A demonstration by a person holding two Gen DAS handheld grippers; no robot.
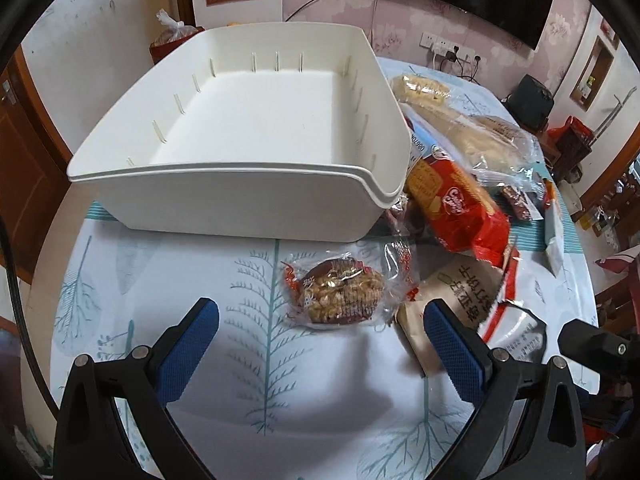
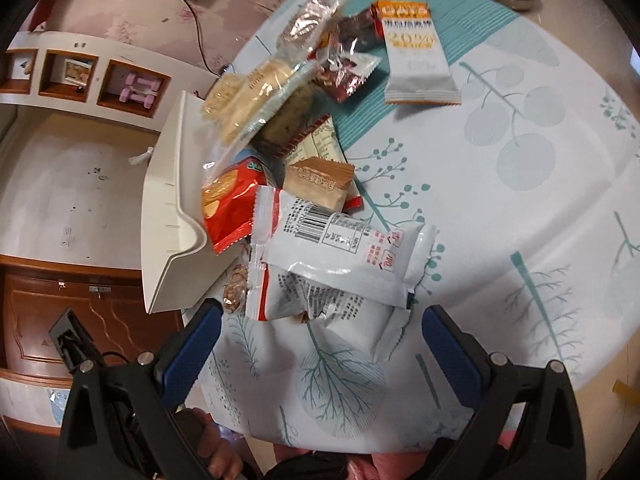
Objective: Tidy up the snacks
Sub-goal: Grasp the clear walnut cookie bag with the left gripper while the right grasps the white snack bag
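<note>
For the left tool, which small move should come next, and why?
Probably ease the left tool forward and down around the walnut cake packet: it stands open, the packet lies alone just ahead of it, and the white bin behind holds nothing.

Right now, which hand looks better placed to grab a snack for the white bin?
Probably left. The left gripper, jaws open, faces the walnut cake packet, with the white bin just behind. The right gripper faces the white wrappers beside the bin.

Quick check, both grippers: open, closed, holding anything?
Left gripper: open, empty, round nut snack just ahead.
Right gripper: open, empty, white packets just ahead.
</note>
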